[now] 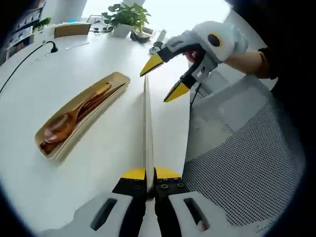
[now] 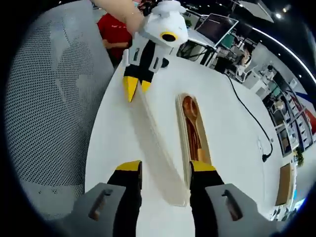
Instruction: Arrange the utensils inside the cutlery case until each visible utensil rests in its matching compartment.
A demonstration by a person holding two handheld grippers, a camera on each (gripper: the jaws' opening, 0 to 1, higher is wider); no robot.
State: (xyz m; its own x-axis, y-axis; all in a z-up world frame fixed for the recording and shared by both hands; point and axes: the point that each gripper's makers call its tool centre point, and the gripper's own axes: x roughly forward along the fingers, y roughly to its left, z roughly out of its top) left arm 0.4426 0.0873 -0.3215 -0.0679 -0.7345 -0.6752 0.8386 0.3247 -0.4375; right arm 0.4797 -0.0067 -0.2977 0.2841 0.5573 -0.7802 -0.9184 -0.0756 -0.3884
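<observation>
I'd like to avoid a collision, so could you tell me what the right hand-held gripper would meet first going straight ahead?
Probably the cream lid lying between its open jaws; past that, the left hand-held gripper gripping the lid's far end.

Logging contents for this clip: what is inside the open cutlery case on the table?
A brown wooden spoon lies in the cutlery case, bowl at one end, with other brown wooden utensils alongside it. Their overlap hides how many and what kind. The lid is off, pinched by the left gripper.

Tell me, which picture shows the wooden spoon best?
The left gripper view: the wooden spoon lies sideways in the open case, bowl and handle plain. In the right gripper view, the right gripper partly hides it.
</observation>
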